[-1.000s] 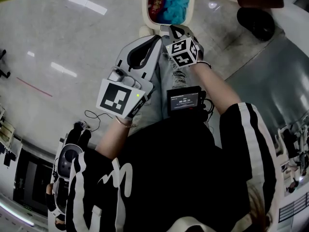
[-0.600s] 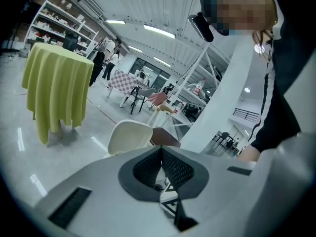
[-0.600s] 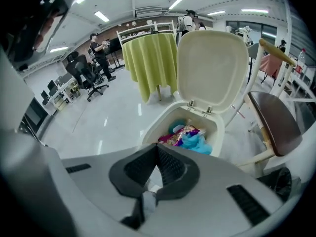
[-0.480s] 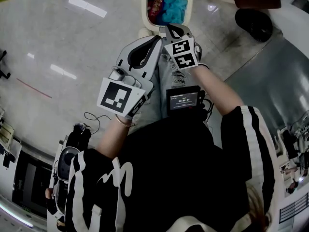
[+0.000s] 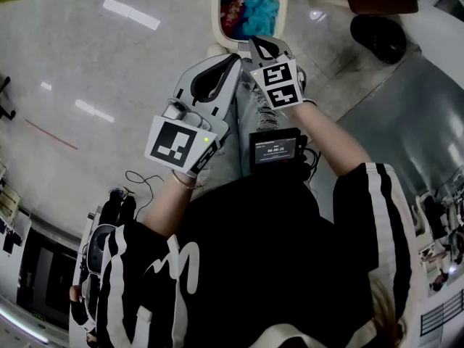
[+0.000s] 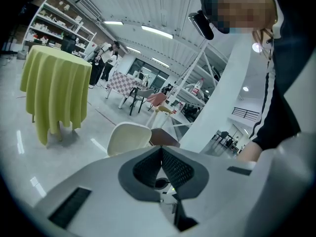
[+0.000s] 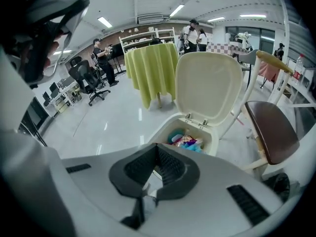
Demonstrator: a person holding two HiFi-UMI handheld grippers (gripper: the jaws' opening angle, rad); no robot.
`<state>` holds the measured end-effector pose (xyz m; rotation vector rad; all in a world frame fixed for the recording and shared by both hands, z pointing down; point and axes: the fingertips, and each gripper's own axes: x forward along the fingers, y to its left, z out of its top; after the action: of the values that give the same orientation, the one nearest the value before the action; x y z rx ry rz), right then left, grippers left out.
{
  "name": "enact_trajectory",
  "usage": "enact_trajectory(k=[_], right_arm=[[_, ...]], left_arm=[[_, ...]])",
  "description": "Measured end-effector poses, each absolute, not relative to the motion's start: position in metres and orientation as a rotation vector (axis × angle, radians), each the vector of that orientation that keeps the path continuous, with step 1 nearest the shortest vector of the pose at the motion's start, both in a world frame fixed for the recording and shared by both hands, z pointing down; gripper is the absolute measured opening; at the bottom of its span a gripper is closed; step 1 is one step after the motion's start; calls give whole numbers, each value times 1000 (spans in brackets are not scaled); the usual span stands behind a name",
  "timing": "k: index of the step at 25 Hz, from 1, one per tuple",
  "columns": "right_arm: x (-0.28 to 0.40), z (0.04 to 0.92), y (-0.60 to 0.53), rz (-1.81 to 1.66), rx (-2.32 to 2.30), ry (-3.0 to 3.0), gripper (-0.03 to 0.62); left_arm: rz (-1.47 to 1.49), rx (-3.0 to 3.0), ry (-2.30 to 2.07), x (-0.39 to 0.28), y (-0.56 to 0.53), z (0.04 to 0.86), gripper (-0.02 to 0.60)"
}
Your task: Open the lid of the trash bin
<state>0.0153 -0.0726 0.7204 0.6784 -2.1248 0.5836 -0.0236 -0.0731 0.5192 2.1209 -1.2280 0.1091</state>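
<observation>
Head view: the right gripper and the left gripper are seen drawn slightly back from the one trash bin just ahead, which is already uncovered, so the opening is judged done. Left gripper view: the jaws are pressed together on nothing, and the one raised lid is seen beyond them. Right gripper view: the jaws are likewise closed and empty, and the lid is seen upright behind coloured rubbish.
</observation>
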Motion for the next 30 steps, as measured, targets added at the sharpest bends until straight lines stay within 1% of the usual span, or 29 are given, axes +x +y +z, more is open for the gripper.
enact_trajectory(k=[12, 30], right_arm=[[26, 683, -96, 649, 800, -2164, 3], [44, 613, -127, 617, 954, -2238, 3]], left_arm=[[100, 2133, -1229, -25, -75, 512, 8], [95, 2166, -1253, -29, -80, 493, 8]])
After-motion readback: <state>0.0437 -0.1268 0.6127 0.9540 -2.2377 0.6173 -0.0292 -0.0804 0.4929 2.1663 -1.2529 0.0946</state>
